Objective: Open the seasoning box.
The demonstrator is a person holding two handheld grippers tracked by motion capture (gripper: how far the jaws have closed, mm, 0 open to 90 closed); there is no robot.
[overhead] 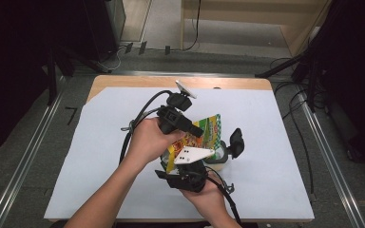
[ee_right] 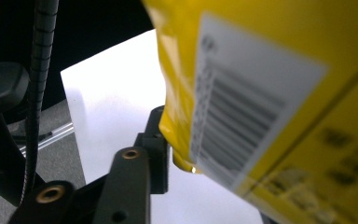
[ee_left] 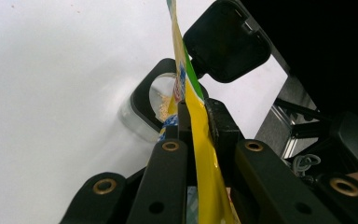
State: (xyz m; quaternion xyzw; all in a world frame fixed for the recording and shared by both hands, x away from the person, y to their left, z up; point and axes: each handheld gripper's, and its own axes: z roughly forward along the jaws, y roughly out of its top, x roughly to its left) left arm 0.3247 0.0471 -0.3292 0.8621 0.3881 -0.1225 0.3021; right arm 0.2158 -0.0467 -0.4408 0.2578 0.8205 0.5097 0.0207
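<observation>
A yellow and green snack bag (overhead: pixel 211 126) hangs tilted over the middle of the table. My left gripper (overhead: pixel 197 132) comes in from the left and is shut on the bag (ee_left: pixel 201 140), whose thin edge stands pinched between the pads. Just beyond it sits a clear container (overhead: pixel 221 156) with its black hinged lid (overhead: pixel 236 141) flipped open; a few crumbs lie inside the container (ee_left: pixel 142 116). My right gripper (overhead: pixel 192 164) is below the bag, near the front edge. In the right gripper view the bag (ee_right: pixel 261 93) hides one jaw, and its lower corner lies beside the visible finger (ee_right: pixel 156 154).
A white sheet (overhead: pixel 100 156) covers most of the wooden table (overhead: pixel 171 81). Cables trail from both grippers across the sheet. Metal rails (overhead: pixel 28 156) run along both sides of the table, and dark stands and more cables sit on the floor beyond.
</observation>
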